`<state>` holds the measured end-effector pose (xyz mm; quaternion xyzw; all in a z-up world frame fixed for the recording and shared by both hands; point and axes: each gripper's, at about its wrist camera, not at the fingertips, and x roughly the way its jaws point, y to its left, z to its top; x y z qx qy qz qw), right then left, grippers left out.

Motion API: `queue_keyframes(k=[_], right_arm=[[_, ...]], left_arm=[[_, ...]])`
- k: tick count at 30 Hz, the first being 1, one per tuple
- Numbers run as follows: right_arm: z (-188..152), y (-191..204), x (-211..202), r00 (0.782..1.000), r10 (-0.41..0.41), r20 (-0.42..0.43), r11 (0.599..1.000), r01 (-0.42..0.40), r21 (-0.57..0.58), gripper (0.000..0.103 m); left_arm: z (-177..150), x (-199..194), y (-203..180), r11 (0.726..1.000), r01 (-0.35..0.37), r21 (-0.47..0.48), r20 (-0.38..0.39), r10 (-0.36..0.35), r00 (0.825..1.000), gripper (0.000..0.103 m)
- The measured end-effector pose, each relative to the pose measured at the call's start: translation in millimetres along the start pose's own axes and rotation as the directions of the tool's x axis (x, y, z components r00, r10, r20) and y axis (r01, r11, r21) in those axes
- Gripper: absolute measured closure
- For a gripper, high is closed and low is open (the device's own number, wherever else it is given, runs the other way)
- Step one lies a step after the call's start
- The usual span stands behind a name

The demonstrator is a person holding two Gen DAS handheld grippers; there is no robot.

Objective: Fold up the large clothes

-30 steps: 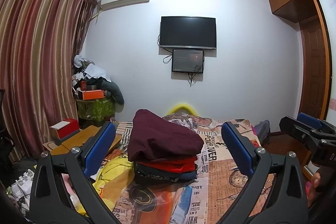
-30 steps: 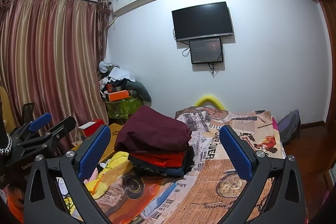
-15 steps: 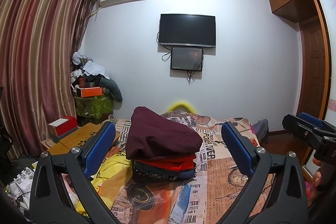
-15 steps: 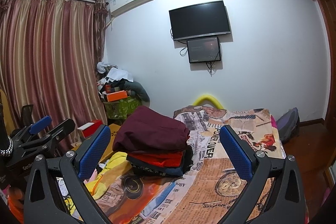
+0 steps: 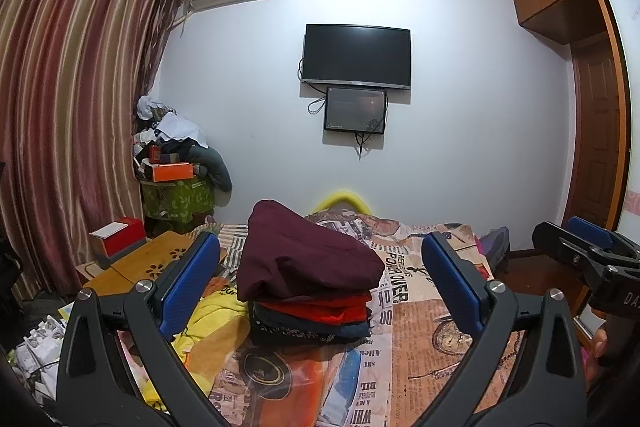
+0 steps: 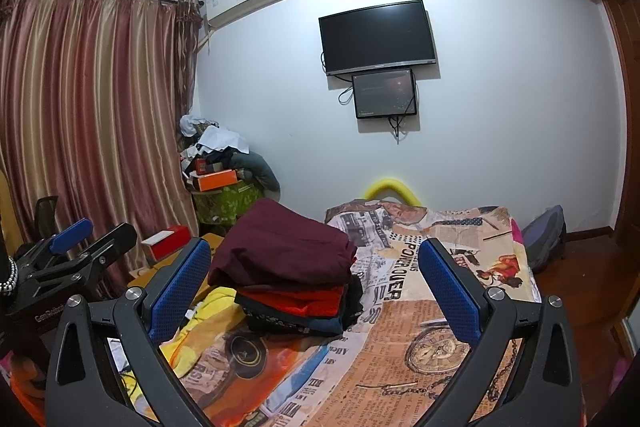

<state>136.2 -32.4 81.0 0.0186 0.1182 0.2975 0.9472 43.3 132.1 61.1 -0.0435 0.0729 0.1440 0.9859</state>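
Observation:
A stack of folded clothes point(image 5: 308, 291) point(image 6: 292, 291) sits on the bed, a maroon garment point(image 5: 304, 255) point(image 6: 284, 247) on top, red and dark ones beneath. A loose yellow garment point(image 5: 212, 323) point(image 6: 200, 315) lies crumpled to its left. My left gripper point(image 5: 320, 287) hangs open and empty above the near part of the bed, well short of the stack. My right gripper point(image 6: 316, 283) is likewise open and empty. Each gripper shows in the other's view: the right one point(image 5: 584, 255) at the right edge, the left one point(image 6: 80, 247) at the left edge.
The bed carries a newspaper-print cover point(image 5: 416, 327) point(image 6: 420, 327). A low wooden table point(image 5: 132, 267) with a red box point(image 5: 118, 235) stands left of it. Striped curtains point(image 5: 68, 107), a cluttered corner pile point(image 5: 172, 163), a wall TV point(image 5: 356, 55) and a wardrobe point(image 5: 596, 107) surround the bed.
Both views have tilted slightly upward, so the stack sits a little lower in frame. Both grippers stay open and empty.

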Motion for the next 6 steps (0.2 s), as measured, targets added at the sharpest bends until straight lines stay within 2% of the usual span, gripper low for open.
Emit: queue_keyframes(k=[6], right_arm=[[0.1, -0.6, 3.5, 1.000, 0.001, -0.009, 1.000, -0.001, 0.005, 0.000]], left_arm=[[-3.6, 3.1, -0.1, 1.000, 0.002, 0.006, -0.011, -0.002, 1.000, 0.002]])
